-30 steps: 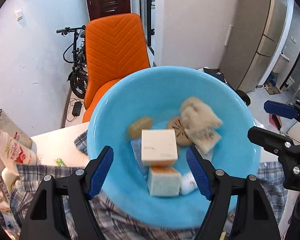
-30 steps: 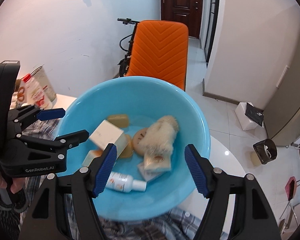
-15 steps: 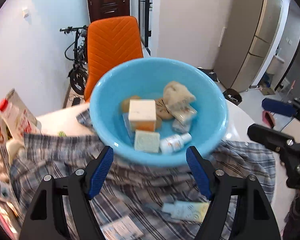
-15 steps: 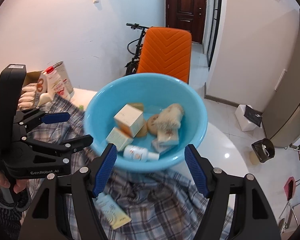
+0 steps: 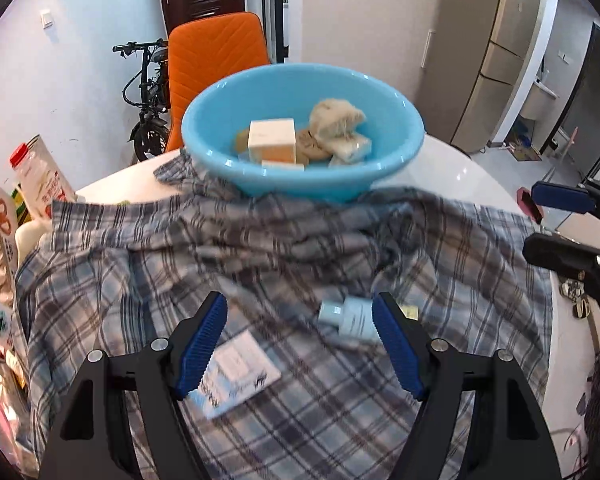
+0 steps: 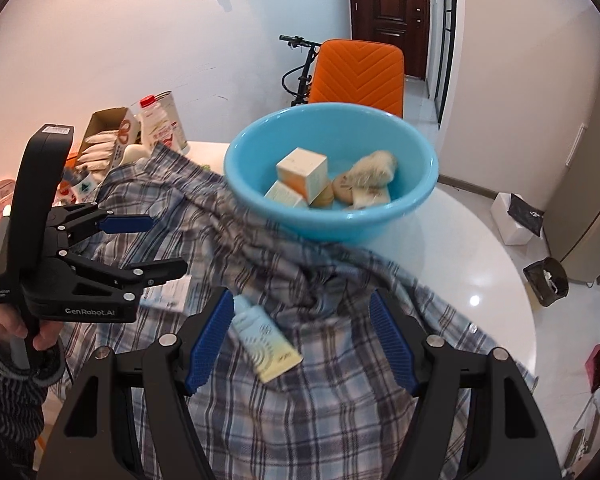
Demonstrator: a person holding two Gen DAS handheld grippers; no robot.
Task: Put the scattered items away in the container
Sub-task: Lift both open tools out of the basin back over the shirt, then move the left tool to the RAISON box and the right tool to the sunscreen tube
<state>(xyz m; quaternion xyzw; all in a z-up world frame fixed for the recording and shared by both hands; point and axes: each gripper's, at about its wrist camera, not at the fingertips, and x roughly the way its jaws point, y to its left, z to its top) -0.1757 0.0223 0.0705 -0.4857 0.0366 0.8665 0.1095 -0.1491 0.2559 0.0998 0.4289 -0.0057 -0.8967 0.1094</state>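
At the far edge of the round white table (image 6: 480,264) sits the glossy light-blue plastic basin (image 5: 300,176), already loaded with a cream-and-orange cardboard box (image 5: 271,140), a fluffy beige pouf (image 5: 336,116), a couple of soap-like bars and other small bits. It's parked on the rumpled blue-grey plaid shirt (image 5: 260,264) that covers most of the tabletop, probably so everything within reach can just get dropped in.

Two things are still out on the cloth: a pale blue-to-yellow squeeze tube (image 6: 266,338) lying flat just in front of the right gripper (image 6: 302,338), and a flat white printed sachet (image 5: 236,372) down by the left gripper (image 5: 300,342). In the left view the tube (image 5: 350,316) sits right beside the right-hand blue pad.

Both claws are about half spread with nothing between the pads, so empty-handed, and both are tilted down at the cloth. My guess is they're lining up on the leftovers, tube for the right, sachet for the left.

Compared with a second ago, both cameras have pulled well back: the basin filled the frame then and now it's small and far, and the tube and sachet have come into view. The jaw widths look unchanged. The orange chair (image 6: 358,72) and the snack boxes (image 6: 108,140) on the left are just clutter.
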